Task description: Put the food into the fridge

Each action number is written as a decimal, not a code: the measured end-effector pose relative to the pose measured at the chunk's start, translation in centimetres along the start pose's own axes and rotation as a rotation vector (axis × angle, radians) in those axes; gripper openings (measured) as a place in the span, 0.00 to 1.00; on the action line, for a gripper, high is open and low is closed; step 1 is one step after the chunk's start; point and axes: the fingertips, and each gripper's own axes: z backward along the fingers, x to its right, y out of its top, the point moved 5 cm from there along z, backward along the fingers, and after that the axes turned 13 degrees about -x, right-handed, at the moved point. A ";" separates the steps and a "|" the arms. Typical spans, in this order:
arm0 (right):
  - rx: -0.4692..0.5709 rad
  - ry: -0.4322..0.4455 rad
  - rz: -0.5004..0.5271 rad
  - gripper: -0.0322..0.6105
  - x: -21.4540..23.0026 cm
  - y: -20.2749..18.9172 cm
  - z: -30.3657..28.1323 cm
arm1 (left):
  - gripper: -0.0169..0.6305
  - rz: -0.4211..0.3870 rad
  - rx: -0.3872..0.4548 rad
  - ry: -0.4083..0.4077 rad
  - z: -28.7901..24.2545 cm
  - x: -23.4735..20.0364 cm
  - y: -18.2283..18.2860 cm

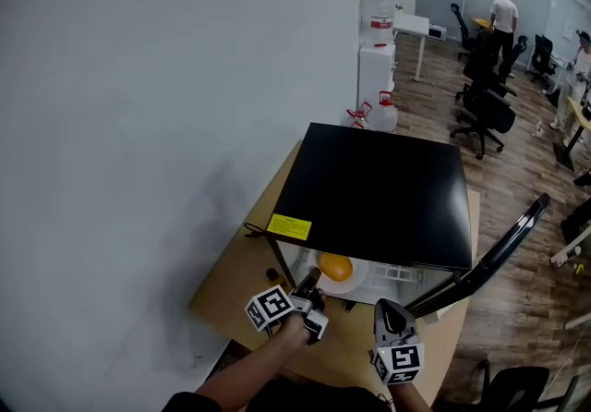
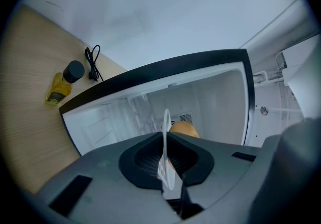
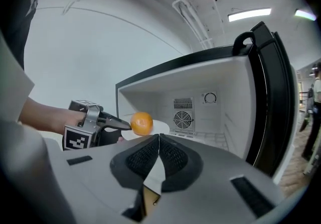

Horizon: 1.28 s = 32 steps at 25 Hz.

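Two handheld grippers low in the head view, in front of a small black fridge (image 1: 379,188) on a wooden table (image 1: 226,285). Fridge door (image 1: 494,253) swung wide open to the right. Left gripper (image 1: 312,283) reaching to the open front, carrying a white plate (image 1: 358,279) with an orange (image 1: 335,266) on it. Plate right at the fridge's mouth, partly under the front edge of the black top. Right gripper (image 1: 384,309) just beside it on the right, apart from the plate. Yellow label (image 1: 290,227) on the near left corner of the fridge top. Plain white wall to the left; office chairs (image 1: 480,115) and a standing person (image 1: 503,15) far back at the upper right.

In the left gripper view, jaws clamped on the plate's thin white rim (image 2: 166,127), seen edge-on and upright between the pads. Orange (image 2: 183,129) peeking out just beyond the rim, white fridge interior behind it. On the table to the left of the fridge, a yellow bottle (image 2: 62,85) with a black cap, and a black cable (image 2: 92,62) near it.

In the right gripper view, jaws pressed together, with nothing between them. Beyond them, the left gripper (image 3: 120,124) coming in from the left, with the orange (image 3: 142,123) on the plate (image 3: 159,127) in front of the left side of the fridge opening. Round fan grille (image 3: 183,118) on the back wall, wire shelf (image 3: 208,137) low inside, open door (image 3: 273,97) standing at the right.
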 end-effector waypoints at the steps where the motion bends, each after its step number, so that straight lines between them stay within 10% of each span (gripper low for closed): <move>1: -0.009 -0.002 0.001 0.15 0.1 -0.3 -0.2 | 0.06 -0.004 -0.001 0.006 -0.3 -0.1 0.2; 32: -0.033 -0.007 0.010 0.14 0.9 -0.1 -3.5 | 0.06 0.112 0.160 0.122 -4.8 -1.8 3.4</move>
